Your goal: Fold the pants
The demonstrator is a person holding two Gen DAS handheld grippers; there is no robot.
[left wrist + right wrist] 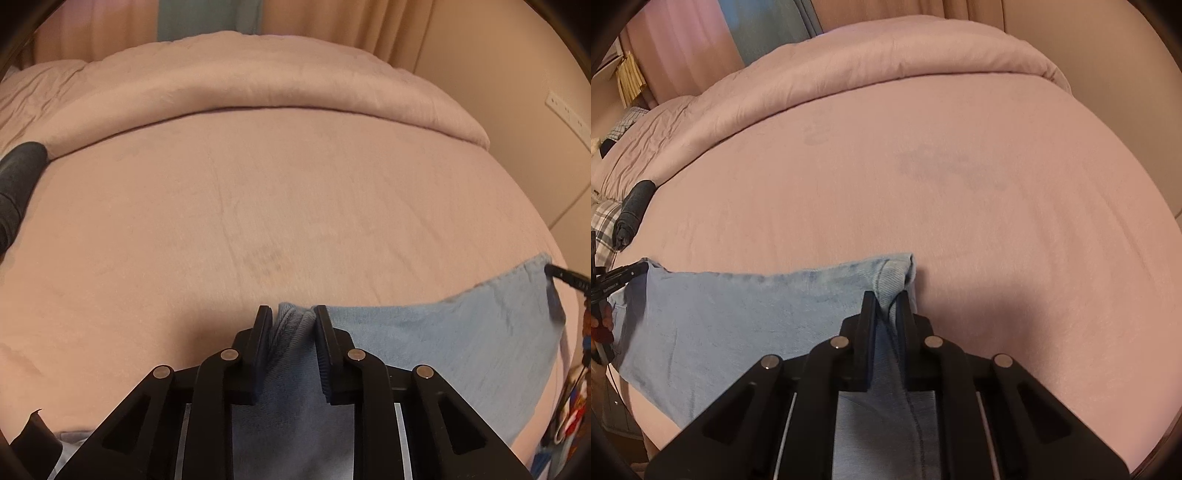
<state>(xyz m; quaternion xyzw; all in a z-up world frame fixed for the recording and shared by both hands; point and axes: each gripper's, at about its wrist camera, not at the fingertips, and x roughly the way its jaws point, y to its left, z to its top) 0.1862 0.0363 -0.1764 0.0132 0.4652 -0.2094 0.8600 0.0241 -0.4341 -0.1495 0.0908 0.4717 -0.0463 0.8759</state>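
Along the near edge of the pink bed (280, 206), the light-blue pants (731, 306) lie flat, each end pinched in nearly closed jaws, left gripper (291, 321) and right gripper (886, 302) bunching denim, likely so both corners lift together.

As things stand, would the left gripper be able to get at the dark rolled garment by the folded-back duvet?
Probably not yet. The left gripper is shut on the jeans, as is the right gripper. The dark rolled garment lies far off across the bare pink sheet; nothing blocks the way, but it would have to release first.
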